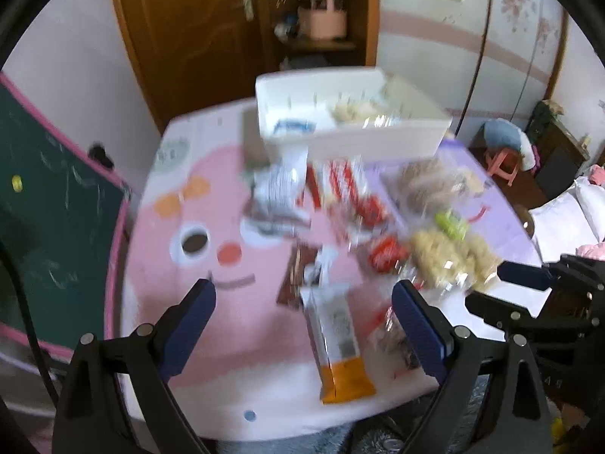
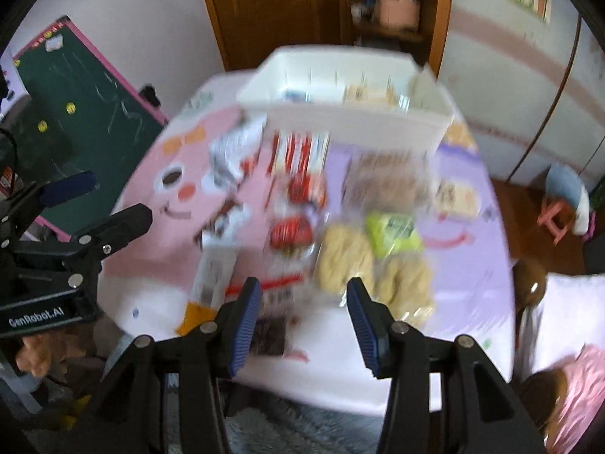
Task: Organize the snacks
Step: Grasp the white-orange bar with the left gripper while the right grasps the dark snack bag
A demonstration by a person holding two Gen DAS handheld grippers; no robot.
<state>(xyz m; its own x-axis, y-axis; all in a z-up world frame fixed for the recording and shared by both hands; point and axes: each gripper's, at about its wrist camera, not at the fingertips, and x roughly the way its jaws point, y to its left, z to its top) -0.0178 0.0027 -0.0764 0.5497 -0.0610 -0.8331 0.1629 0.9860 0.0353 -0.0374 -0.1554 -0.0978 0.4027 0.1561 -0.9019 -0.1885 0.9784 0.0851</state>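
Observation:
Both views are motion-blurred. A white storage bin (image 1: 378,140) (image 2: 363,121) stands at the table's far side with a few packets inside. In front of it lie scattered snacks: a white and orange packet (image 1: 336,340) (image 2: 213,280), red and white packets (image 1: 340,185) (image 2: 298,159), clear bags of pale puffs (image 1: 450,257) (image 2: 344,257), a green packet (image 2: 393,230) and a dark packet (image 2: 270,335). My left gripper (image 1: 304,295) is open and empty above the near table edge. My right gripper (image 2: 304,299) is open and empty over the snacks.
The round table has a pink and lilac cartoon cloth (image 1: 211,234). A green chalkboard (image 1: 45,242) leans at the left. A wooden cabinet (image 1: 211,38) stands behind. A pink stool (image 2: 559,215) and white cushions (image 1: 563,223) are at the right.

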